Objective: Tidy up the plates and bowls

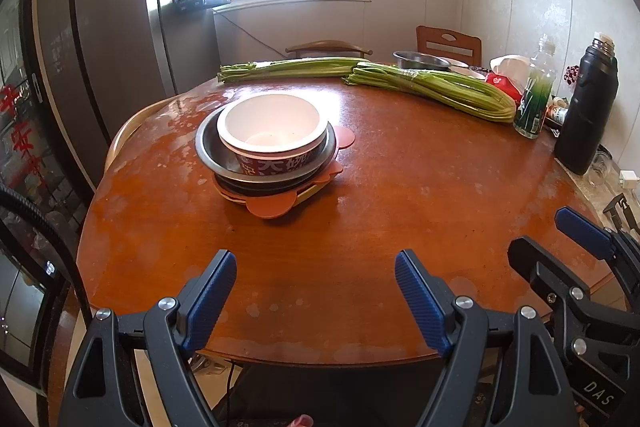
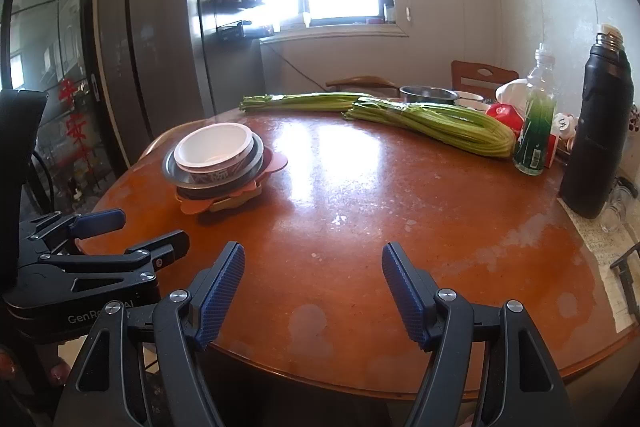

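Ahead of the left gripper [image 1: 316,267], jaws spread and empty, sits the paper bowl [image 1: 274,135] in the steel bowl [image 1: 206,147] on plates [image 1: 268,207]; the right gripper [image 2: 314,263] likewise gapes empty.

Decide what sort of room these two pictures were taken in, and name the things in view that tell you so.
Most likely a home kitchen or dining room: a tall refrigerator stands by the window, bundles of green stalk vegetables lie on a round wooden table, and a stack of bowls and plates sits on it.
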Demonstrator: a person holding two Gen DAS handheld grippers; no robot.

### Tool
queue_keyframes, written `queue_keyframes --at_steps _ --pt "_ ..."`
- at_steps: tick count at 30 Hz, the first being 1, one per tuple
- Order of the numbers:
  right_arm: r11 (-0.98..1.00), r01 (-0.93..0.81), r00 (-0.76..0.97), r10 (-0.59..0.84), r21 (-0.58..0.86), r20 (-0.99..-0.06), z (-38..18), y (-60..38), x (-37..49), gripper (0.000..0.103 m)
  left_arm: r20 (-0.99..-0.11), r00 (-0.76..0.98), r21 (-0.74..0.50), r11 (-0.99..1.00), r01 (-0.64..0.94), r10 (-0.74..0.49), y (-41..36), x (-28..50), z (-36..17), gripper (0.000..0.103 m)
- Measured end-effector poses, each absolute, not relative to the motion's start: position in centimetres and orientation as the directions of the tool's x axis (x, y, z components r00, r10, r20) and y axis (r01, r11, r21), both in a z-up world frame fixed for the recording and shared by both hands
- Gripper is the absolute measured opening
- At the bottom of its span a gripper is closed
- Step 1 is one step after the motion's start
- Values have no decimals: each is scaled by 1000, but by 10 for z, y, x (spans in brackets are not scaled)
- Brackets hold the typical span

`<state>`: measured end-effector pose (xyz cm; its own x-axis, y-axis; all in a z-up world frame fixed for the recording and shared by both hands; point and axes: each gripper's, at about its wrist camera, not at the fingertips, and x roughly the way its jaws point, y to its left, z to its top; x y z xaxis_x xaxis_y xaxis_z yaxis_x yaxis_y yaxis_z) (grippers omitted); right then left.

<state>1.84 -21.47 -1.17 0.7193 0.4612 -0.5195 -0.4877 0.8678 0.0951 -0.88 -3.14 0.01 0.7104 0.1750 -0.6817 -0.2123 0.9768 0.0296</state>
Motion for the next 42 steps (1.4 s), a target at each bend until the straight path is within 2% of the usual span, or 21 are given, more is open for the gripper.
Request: queue_keyframes --at_steps 42 --pt "872 -480 729 455 91 -511 -9 -219 16 73 -671 713 56 972 -227 205 -33 -12 1 81"
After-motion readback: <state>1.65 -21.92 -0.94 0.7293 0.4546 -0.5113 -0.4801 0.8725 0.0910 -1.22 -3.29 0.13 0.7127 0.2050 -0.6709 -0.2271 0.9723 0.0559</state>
